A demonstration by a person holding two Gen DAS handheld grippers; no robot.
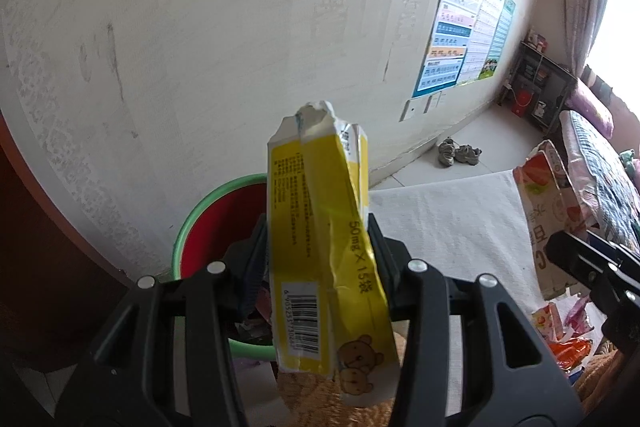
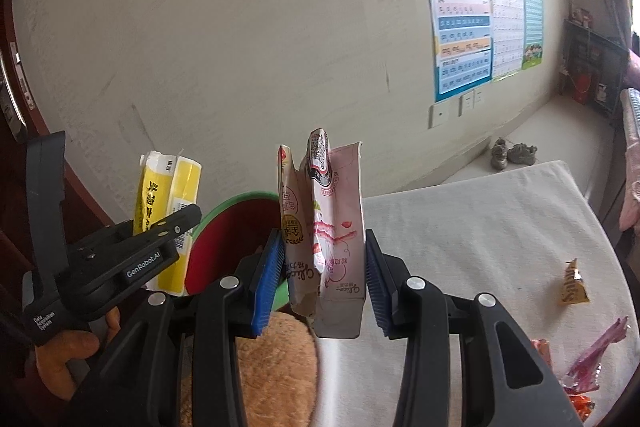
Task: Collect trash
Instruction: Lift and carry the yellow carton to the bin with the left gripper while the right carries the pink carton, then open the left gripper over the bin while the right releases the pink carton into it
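The left gripper (image 1: 318, 259) is clamped on a flattened yellow box (image 1: 320, 227) with a barcode and two cartoon bears printed near its lower end; the box stands upright between the pads, its torn top edge uppermost. In the left wrist view it is held above the near rim of a red basin with a green rim (image 1: 208, 219), which stands against the patterned wall. The same basin (image 2: 236, 227) shows in the right wrist view, just behind the right gripper.

The right gripper (image 2: 324, 279) grasps a crumpled pink carton (image 2: 340, 247) upright between its blue ribbed pads (image 2: 267, 279), just right of the basin and at the left edge of a white cloth-covered table (image 2: 480, 227). A hand (image 2: 68, 359) holds the left gripper (image 2: 160, 239) at the left of that view, the yellow box (image 2: 172, 187) rising beyond it, left of the basin.

On the table, well to the right of the basin, lie a small yellow wrapper (image 2: 574, 283), a pink wrapper (image 2: 596, 351) and an orange wrapper (image 2: 580, 403).
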